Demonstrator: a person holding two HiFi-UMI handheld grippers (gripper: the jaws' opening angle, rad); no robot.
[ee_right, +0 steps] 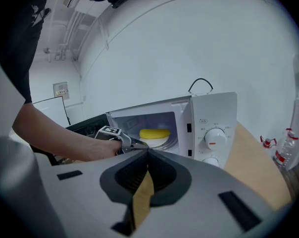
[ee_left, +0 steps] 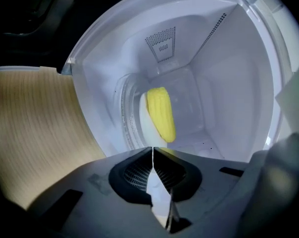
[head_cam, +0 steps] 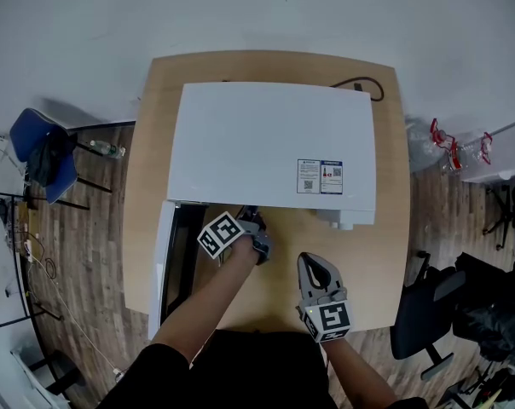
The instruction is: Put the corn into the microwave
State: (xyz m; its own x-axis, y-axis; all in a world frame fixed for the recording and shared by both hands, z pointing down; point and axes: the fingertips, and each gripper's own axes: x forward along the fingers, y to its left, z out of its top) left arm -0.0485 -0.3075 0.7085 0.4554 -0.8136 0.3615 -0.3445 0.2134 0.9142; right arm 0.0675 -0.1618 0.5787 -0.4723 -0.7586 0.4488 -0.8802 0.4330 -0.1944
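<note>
1. the yellow cob of corn (ee_left: 161, 114) lies inside the boxy white microwave (head_cam: 270, 143), on a shallow white dish (ee_left: 145, 125) on the turntable. the task's thing looks already placed.
2. the left gripper (ee_left: 152, 155) sits at the oven's mouth with its jaws pressed together and nothing between them. the corn is at 12 o'clock from them, apart, deeper in the cavity.
3. in the right gripper view the cob's long axis runs 9 to 3 o'clock, across the opening. in the rolled left gripper view it reads roughly 12 to 6.
4. the right gripper (ee_right: 147, 157) hangs over the pale wooden table (head_cam: 385, 254) with its jaws closed and empty. the cob is at 12 o'clock from it and farther away.
5. in the head view the open white-edged door (head_cam: 165, 262) stands at 9 o'clock of the left gripper. my judgement is that the left hand is nearer for backing out and swinging it closed.
</note>
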